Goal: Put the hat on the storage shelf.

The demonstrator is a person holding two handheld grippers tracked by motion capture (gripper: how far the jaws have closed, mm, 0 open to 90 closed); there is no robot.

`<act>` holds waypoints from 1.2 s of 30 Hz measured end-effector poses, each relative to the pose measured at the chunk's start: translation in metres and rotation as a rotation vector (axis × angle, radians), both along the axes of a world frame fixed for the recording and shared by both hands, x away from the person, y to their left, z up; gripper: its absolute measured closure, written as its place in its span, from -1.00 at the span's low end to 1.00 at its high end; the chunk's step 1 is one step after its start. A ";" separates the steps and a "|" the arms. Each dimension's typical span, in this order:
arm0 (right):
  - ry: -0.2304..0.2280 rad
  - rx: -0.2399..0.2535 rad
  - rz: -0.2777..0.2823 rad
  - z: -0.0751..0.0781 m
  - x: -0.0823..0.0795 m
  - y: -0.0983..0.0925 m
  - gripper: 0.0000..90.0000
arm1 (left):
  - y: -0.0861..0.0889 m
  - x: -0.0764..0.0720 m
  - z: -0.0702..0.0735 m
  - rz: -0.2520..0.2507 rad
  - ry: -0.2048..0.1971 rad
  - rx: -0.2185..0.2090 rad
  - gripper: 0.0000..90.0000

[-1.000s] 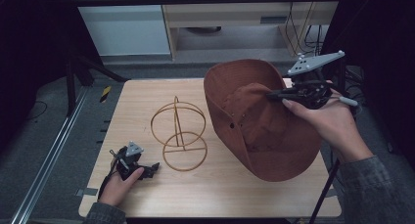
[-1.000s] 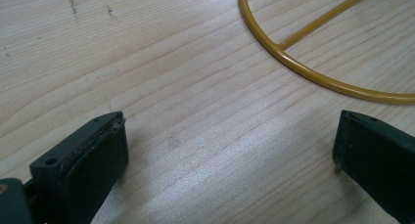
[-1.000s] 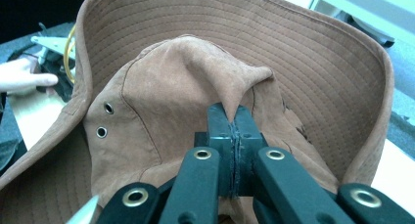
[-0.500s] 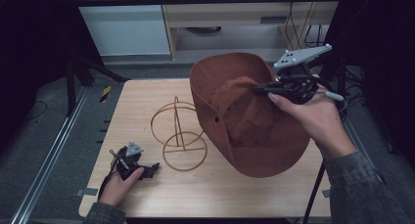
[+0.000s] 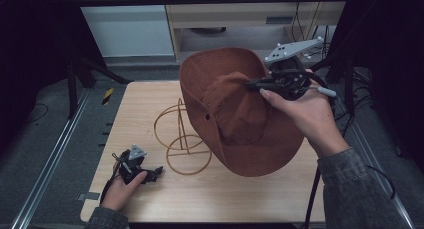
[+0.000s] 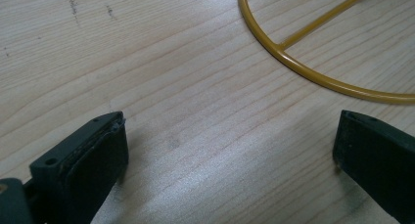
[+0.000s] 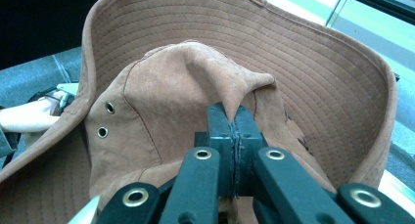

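Your right gripper point(image 5: 250, 82) is clenched on a pinch of the brown hat's point(image 5: 240, 114) crown and has lifted it leftward since 1 second ago, so the hat now hangs right of centre, overlapping the wire stand point(image 5: 182, 139). Your left gripper point(image 5: 156, 171) rests released at lower left.

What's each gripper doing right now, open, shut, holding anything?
Left gripper: open, nothing between the jaws, low over the table.
Right gripper: shut on a pinch of the brown hat, holding it up.
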State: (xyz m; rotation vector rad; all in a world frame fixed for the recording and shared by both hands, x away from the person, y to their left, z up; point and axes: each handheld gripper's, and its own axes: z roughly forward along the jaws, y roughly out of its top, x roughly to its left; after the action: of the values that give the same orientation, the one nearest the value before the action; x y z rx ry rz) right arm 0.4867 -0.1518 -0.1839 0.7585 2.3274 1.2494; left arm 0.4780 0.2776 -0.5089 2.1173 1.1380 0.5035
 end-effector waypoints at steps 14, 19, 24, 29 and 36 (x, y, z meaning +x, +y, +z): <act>-0.011 0.009 -0.003 0.008 0.007 0.012 0.99 | 0.000 0.000 0.000 -0.001 0.002 0.001 -1.00; -0.010 0.013 0.000 0.006 0.009 0.016 0.99 | 0.000 0.000 0.000 0.000 0.002 0.001 -1.00; -0.015 0.026 0.005 0.005 0.009 0.022 0.99 | 0.000 0.000 0.000 0.000 0.002 0.001 -1.00; -0.026 0.050 0.010 0.008 0.010 0.033 0.99 | 0.000 0.000 0.000 -0.001 0.002 0.001 -1.00; -0.041 0.074 0.017 0.007 0.013 0.049 0.99 | 0.000 0.000 0.000 -0.001 0.003 0.001 -1.00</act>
State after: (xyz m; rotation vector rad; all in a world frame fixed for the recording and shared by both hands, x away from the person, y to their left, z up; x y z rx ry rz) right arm 0.4995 -0.1026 -0.1771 0.7310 2.2703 1.3531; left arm 0.4781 0.2776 -0.5087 2.1198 1.1389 0.5005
